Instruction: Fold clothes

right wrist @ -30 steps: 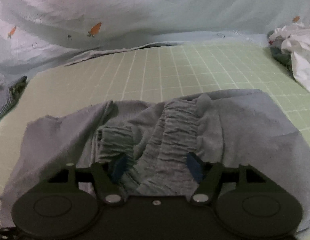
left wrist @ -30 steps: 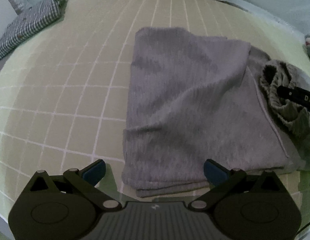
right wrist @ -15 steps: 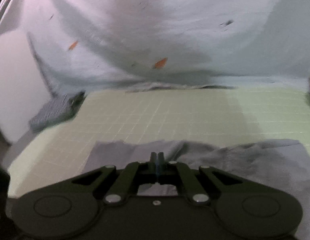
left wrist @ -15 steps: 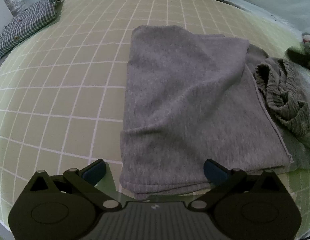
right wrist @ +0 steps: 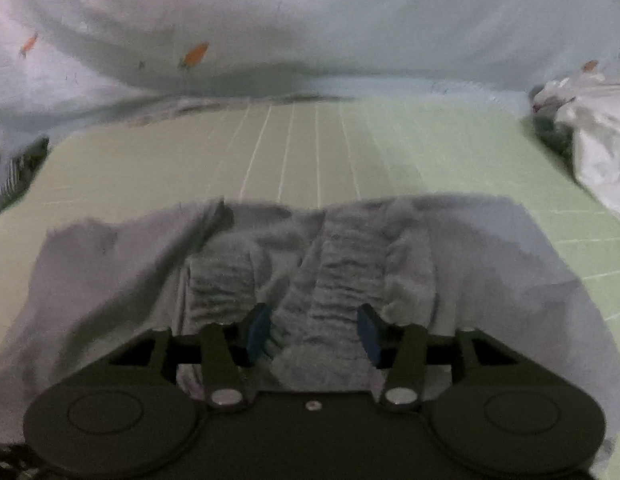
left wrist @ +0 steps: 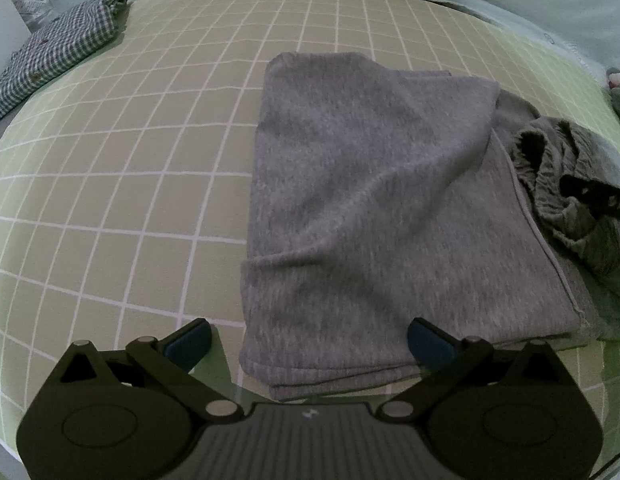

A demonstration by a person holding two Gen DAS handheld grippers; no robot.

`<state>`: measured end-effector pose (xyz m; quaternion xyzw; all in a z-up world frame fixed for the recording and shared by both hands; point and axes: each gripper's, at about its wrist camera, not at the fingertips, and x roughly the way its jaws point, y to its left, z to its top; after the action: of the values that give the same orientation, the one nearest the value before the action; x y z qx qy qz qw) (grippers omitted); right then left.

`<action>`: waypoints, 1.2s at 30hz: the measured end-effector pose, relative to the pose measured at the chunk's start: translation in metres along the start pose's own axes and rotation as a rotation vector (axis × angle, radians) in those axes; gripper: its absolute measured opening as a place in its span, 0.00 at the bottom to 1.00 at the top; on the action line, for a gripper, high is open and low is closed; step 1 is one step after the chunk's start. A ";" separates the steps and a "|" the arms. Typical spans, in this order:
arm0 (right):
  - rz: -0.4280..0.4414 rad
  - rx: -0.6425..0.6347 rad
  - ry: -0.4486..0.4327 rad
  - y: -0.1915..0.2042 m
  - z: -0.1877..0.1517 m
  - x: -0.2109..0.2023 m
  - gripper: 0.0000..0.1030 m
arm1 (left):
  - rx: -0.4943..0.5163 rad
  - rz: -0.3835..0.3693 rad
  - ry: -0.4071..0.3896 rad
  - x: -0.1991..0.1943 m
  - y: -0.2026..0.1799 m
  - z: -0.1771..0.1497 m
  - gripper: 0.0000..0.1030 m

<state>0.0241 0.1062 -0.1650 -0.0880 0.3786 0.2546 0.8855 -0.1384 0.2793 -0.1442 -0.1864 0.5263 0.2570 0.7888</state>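
**Grey garment under both grippers, both sets of fingers spread**

Bed sheet [left wrist: 110,184], green with white grid, carries everything. Pale carrot-print quilt [right wrist: 310,32] bunched along its far edge.

Grey garment [left wrist: 370,208] lies folded mid-sheet, near hem toward me. Its elastic waistband [right wrist: 338,280] is bunched at the right-hand end.

Checked shirt [left wrist: 58,48] folded at the far left corner, well apart from the garment. White crumpled cloth [right wrist: 594,136] at the right edge.

My left gripper [left wrist: 308,340]: fingers spread wide, holding nothing, hovering at the near hem; left pad over bare sheet, right pad over cloth.

My right gripper [right wrist: 314,334]: fingers apart, straddling the gathered waistband. Cannot tell whether the pads touch the fabric.
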 end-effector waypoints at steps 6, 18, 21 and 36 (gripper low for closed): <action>0.112 0.009 -0.007 -0.006 0.000 -0.006 0.03 | 0.003 -0.001 0.004 0.000 0.002 0.001 1.00; 0.254 -0.077 0.031 0.013 -0.027 -0.030 0.03 | 0.004 -0.002 -0.008 0.000 0.001 -0.002 1.00; 0.272 -0.071 0.034 0.008 -0.030 -0.033 0.06 | 0.004 -0.002 -0.003 0.000 0.002 -0.001 1.00; 0.124 0.185 -0.121 -0.122 -0.027 -0.085 1.00 | -0.058 0.020 -0.013 -0.015 -0.005 0.006 1.00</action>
<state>0.0204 -0.0399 -0.1278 0.0330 0.3512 0.2777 0.8936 -0.1357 0.2754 -0.1283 -0.2023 0.5152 0.2811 0.7840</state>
